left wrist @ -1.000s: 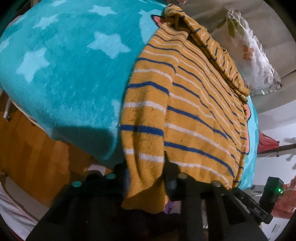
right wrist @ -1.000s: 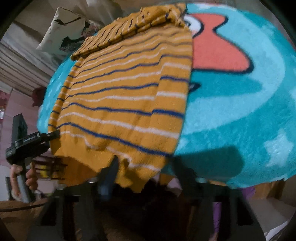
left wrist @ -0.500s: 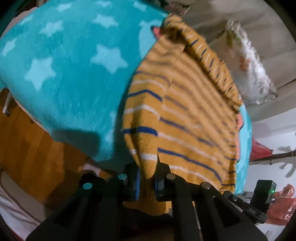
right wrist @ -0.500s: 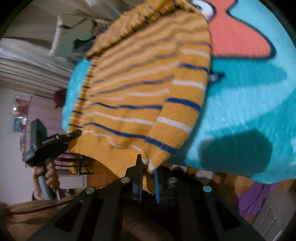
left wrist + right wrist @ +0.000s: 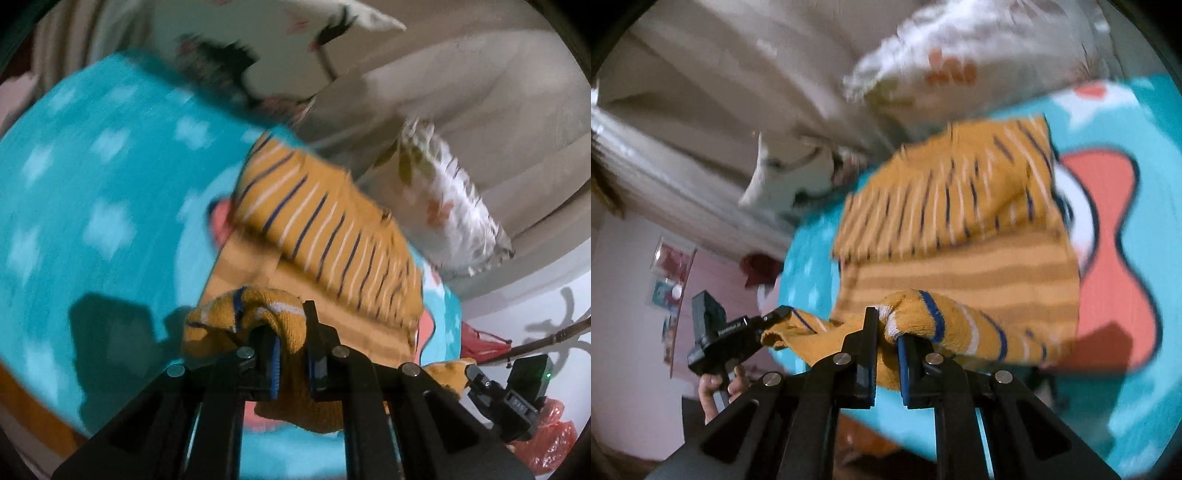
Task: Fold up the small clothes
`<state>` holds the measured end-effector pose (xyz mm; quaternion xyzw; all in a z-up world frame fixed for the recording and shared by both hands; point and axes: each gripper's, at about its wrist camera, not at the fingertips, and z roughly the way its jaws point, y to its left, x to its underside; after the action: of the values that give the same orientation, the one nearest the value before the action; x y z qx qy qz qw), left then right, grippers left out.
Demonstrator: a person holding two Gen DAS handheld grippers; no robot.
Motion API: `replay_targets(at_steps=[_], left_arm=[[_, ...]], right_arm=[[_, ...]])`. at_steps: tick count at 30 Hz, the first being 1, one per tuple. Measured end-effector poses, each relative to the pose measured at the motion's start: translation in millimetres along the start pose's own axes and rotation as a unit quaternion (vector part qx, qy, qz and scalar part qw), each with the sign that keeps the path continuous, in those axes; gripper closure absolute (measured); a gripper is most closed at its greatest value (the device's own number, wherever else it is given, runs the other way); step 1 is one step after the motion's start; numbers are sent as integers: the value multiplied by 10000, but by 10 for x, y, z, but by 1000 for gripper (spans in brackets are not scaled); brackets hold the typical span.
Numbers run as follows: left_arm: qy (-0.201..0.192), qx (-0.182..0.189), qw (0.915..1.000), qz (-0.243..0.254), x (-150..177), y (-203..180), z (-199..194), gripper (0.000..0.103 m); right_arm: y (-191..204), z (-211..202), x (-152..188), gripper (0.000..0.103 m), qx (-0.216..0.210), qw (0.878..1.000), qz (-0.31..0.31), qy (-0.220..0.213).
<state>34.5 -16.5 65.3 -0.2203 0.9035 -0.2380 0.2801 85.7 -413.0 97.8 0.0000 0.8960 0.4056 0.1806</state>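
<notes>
Big blue blanket [image 5: 92, 206] with pale stars and pink shape, spread under all. Beige couch [image 5: 461, 92] behind, two pillows [image 5: 450, 206] on it. Yellow sweater [image 5: 332, 229] with blue and white stripes on blanket, near edge lifted and bunched, far part flat. Left gripper [image 5: 290, 354] squeezed tight on one bottom corner of sweater. Right gripper [image 5: 888, 363] squeezed tight on other bottom corner. Hand [image 5: 714, 391] under left gripper's handle, seen from right camera.
</notes>
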Motion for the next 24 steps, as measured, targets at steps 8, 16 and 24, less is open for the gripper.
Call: replay_targets(at_steps=[8,16,24], left_arm=[[414,-160,9985,323,-1016,-206,1102,93],[850,-210,9952,433,-1312,-90,1681,92],[893,-95,9922,866,-1344,-233,1728,61]], right_arm=[[-404,698,-1025,93,768,9947,613,-305],[-875,1170,-1394,93,998,9848,1386,-312],[-1262,1331,-1575,87,779,9718,2178,-451]])
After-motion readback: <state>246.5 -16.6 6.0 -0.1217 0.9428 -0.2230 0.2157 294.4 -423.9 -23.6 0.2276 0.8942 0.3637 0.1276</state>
